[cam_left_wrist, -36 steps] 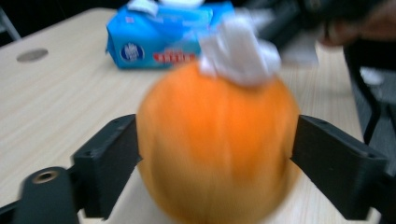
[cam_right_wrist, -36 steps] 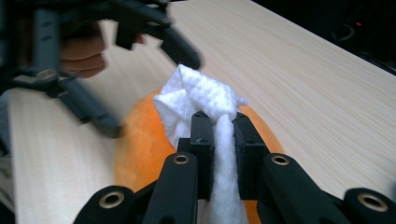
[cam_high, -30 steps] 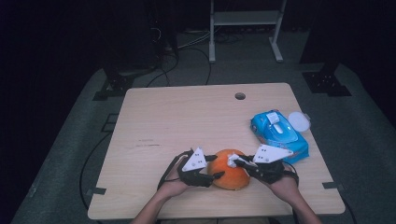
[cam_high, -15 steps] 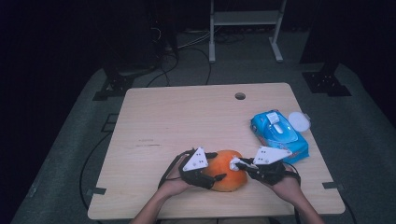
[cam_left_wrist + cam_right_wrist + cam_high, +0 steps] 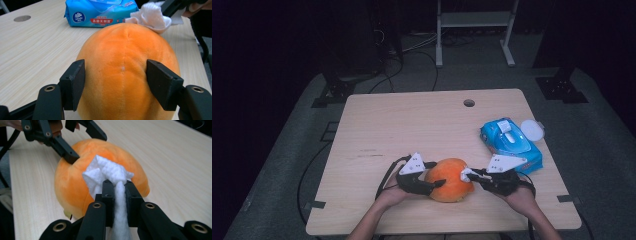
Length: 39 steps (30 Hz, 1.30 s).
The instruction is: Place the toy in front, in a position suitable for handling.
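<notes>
Two tongs meet on one orange plush (image 5: 451, 179) lying on the tabletop (image 5: 412, 120) between them. Left tongs (image 5: 115, 86) straddle its near end; their jaws have just been closing and now sit partly open, pads against the plush's sides. Right tongs (image 5: 117, 195) are clamped shut on a white wipe (image 5: 110, 173), its bunched end touching the plush just ahead of their tips. Beyond the right tongs lies a blue wipes pack (image 5: 511, 142), with a round white lid (image 5: 532, 130) beside it. To wipe well, I judge the left tongs should hold the plush steady while the right drags the wipe across in short, light strokes.
</notes>
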{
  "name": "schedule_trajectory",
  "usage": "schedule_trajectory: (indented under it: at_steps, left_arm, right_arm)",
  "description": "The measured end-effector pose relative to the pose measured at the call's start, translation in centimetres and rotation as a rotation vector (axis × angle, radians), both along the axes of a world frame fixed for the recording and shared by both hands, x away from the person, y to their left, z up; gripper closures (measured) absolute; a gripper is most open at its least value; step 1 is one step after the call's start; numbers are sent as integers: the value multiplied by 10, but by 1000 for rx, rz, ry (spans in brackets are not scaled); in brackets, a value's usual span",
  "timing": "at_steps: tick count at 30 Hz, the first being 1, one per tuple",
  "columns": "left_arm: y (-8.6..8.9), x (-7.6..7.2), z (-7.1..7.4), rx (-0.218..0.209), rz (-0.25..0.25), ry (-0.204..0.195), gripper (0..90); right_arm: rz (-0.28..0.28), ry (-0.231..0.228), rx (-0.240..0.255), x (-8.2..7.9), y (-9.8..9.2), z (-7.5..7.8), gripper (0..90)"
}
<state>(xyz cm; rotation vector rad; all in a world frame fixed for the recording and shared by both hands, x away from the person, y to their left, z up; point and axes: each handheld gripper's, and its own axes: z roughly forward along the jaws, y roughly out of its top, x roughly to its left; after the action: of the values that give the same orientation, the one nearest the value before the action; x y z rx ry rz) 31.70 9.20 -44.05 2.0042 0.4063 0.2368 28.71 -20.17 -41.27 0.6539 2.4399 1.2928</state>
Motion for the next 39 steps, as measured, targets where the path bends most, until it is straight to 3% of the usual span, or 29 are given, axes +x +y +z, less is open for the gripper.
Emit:
schedule_trajectory:
  at_steps: [2,6,13,17,21,24,28,32,39]
  left_arm:
    - [2,1,0,-14,3,23,336]
    - [2,1,0,-19,2,24,338]
    - [-11,-13,-2,19,-107,-66,360]
    - [-7,-8,-1,8,-70,-46,341]
    - [0,0,-3,-28,-21,13,322]
    - [-3,-3,-3,-19,-31,-4,323]
    - [-14,-14,-2,23,-97,-74,334]
    - [-22,-21,-1,45,-132,-106,332]
    - [-15,-14,-2,18,-82,-67,299]
  right_arm:
    - [7,33,1,2,-4,-4,801]
    - [-8,71,-17,5,-13,-12,801]
    - [-83,26,8,13,-8,-8,801]
    - [-81,39,6,15,-10,-10,801]
    - [-69,81,-28,14,-15,-18,801]
    - [-63,97,-35,13,-16,-19,801]
    - [-67,58,-2,12,-11,-10,802]
    - [-54,23,47,10,-4,-1,801]
    - [-71,49,3,11,-14,-12,801]
